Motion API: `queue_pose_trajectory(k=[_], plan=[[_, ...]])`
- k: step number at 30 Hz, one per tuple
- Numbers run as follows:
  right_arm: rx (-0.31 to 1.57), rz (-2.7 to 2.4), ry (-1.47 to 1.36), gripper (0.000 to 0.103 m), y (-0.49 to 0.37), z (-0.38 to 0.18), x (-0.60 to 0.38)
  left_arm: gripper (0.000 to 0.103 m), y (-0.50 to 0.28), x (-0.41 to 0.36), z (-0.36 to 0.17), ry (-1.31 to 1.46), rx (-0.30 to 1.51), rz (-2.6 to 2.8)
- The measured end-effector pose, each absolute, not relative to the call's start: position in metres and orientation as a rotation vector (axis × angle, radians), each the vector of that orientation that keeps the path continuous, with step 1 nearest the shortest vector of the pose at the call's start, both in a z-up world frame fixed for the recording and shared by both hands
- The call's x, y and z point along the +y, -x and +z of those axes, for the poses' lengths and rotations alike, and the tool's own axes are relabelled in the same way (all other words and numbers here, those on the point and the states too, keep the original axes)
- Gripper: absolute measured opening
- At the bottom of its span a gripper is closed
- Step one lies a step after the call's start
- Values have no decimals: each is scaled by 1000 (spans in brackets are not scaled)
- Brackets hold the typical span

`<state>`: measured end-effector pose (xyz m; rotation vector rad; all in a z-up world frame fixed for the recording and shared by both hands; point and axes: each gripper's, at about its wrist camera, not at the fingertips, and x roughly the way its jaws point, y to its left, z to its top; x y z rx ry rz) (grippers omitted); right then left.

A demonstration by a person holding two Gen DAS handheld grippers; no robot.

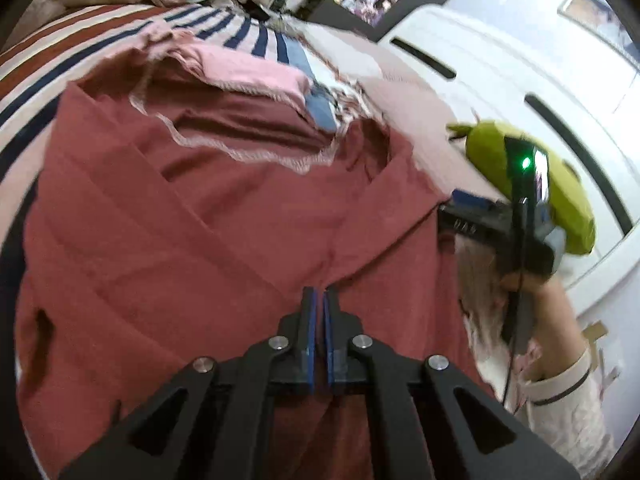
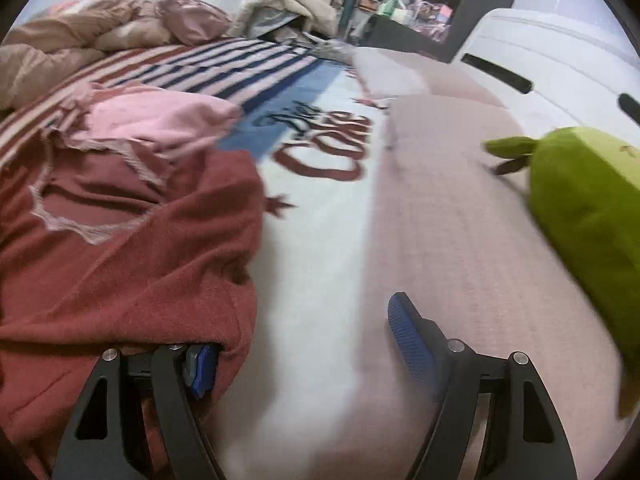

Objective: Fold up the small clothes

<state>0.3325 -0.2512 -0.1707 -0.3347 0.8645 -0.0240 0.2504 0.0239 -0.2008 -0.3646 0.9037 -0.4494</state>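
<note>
A dark red garment [image 1: 192, 220] lies spread on the bed, its white-stitched neckline [image 1: 240, 152] at the far side. My left gripper [image 1: 320, 294] is shut on a pinch of its near edge, and creases run out from the pinch. In the right wrist view the same red garment [image 2: 120, 260] lies bunched at the left, draped over the left finger. My right gripper [image 2: 308, 344] is open, with only the bedspread showing between its fingers. In the left wrist view a hand holds the right gripper [image 1: 450, 210] at the garment's right edge.
A pink garment [image 2: 160, 120] lies beyond the red one. A green plush toy [image 2: 588, 216] sits on the pink sheet [image 2: 460, 220] at the right. A white bed board [image 2: 540, 48] bounds that side. Rumpled quilts [image 2: 80, 32] pile up at the far end on the striped cover [image 2: 224, 68].
</note>
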Motion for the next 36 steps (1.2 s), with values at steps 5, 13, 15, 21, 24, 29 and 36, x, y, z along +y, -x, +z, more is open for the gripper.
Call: queue_pose_trajectory(k=[5,13,15,21,24,29,36], plan=[[915,25,384,70,-328,-178,-243,47,-235,27,-188,346,881,-454],[912,227,213,78,-255,-150,-254,59,-149,87,-149,208,784,-333],[903,277,168,80,-231,-145,-257,59,-132,98,-157,171,809,-304],[918,459,17,80,-159,-150,-260,59,-96,121,-193,280,882,-278],[941,510,-47,80,-133,-162,-264,59,-78,121,-203,283,895,-272],[1031,572,-116,81,-100,-193,-273,59,-64,113,-205,291,902,-314],[1027,627,-80,53,-76,-200,-260,48,-68,87,-210,212,869,-280]])
